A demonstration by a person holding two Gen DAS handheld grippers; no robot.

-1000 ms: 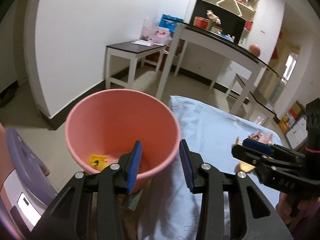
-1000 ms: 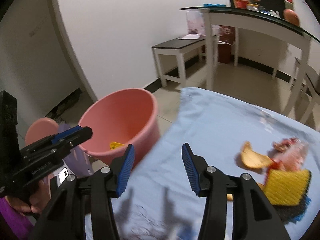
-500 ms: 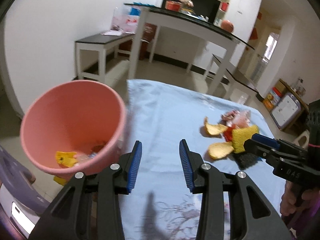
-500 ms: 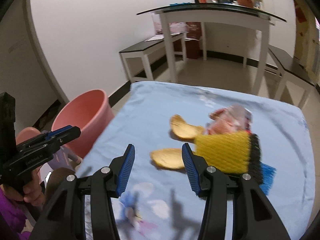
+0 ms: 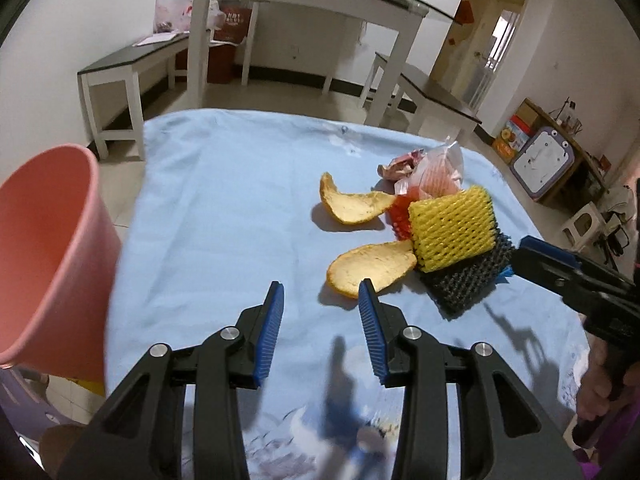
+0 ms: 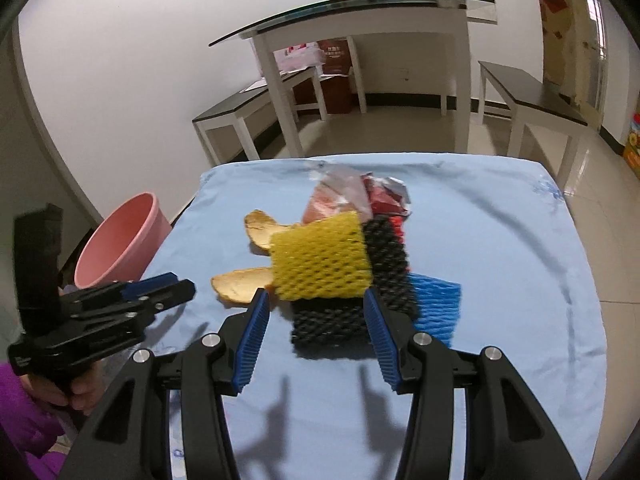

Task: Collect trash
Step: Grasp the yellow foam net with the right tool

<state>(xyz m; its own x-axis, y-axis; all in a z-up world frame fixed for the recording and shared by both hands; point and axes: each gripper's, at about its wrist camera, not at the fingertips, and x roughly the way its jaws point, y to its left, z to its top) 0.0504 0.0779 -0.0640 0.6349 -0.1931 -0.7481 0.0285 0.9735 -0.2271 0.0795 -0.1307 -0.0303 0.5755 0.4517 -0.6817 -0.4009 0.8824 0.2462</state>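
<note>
A pile of trash lies on the blue tablecloth (image 5: 224, 208): a yellow foam net (image 5: 452, 228) (image 6: 320, 256), a black foam net (image 5: 468, 280) (image 6: 332, 320), a blue foam net (image 6: 436, 304), two orange peels (image 5: 372, 268) (image 5: 352, 204) (image 6: 240, 284), and a clear plastic bag with red wrappers (image 5: 436, 168) (image 6: 352, 192). A pink bucket (image 5: 44, 256) (image 6: 120, 240) stands off the table's left edge. My left gripper (image 5: 320, 300) is open and empty, just short of the near peel. My right gripper (image 6: 316, 304) is open, its fingers either side of the black net.
A white glass-topped table (image 5: 304, 4) and dark benches (image 5: 132, 60) (image 6: 532, 96) stand on the tiled floor behind. A purple stool (image 5: 24, 392) sits below the bucket. Boxes and a toy board (image 5: 540, 160) lie at the far right.
Both grippers have swung right from the bucket to the trash pile. The right one has closed in on the foam nets, and the left one now faces the near peel. Both stayed open.
</note>
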